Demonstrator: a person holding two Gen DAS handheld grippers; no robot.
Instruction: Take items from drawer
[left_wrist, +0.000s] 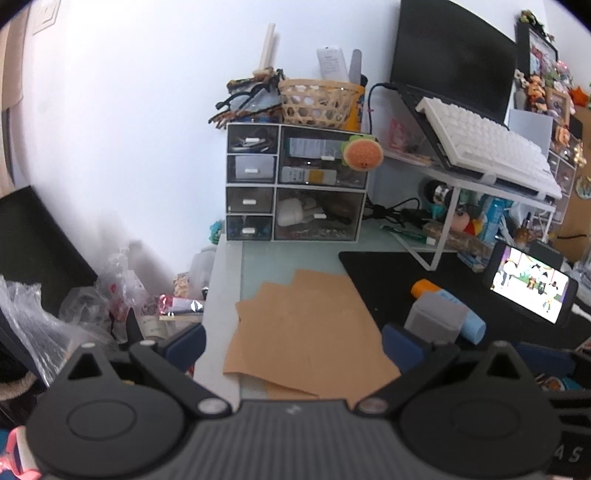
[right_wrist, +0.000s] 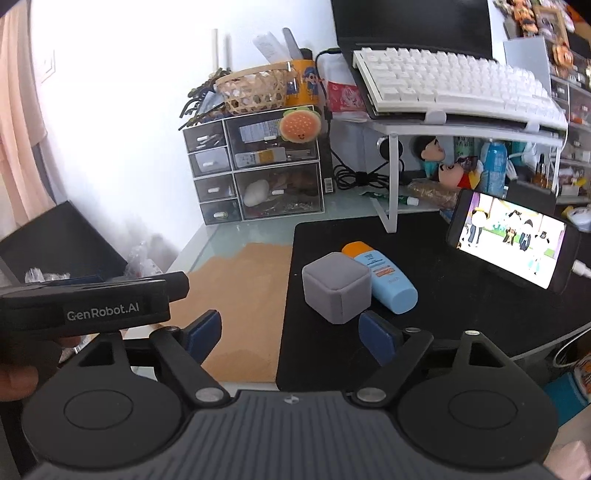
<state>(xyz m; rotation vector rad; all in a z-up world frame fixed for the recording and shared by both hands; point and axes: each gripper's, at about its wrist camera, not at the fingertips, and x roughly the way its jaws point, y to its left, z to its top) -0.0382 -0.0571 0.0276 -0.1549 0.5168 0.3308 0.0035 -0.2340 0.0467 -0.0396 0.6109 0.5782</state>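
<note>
We hold both tongs wide open and empty over a cluttered counter (right_wrist: 258, 218). The left tongs (left_wrist: 293, 341) hover above tan paper sheets (left_wrist: 303, 332). The right tongs (right_wrist: 291, 334) sit just near of a grey velvet cube box (right_wrist: 336, 288), which touches a light blue bottle with an orange cap (right_wrist: 388, 282) on a black mat (right_wrist: 424, 314). At the far side, the clear plastic drawer unit (left_wrist: 295, 181) has every drawer closed.
</note>
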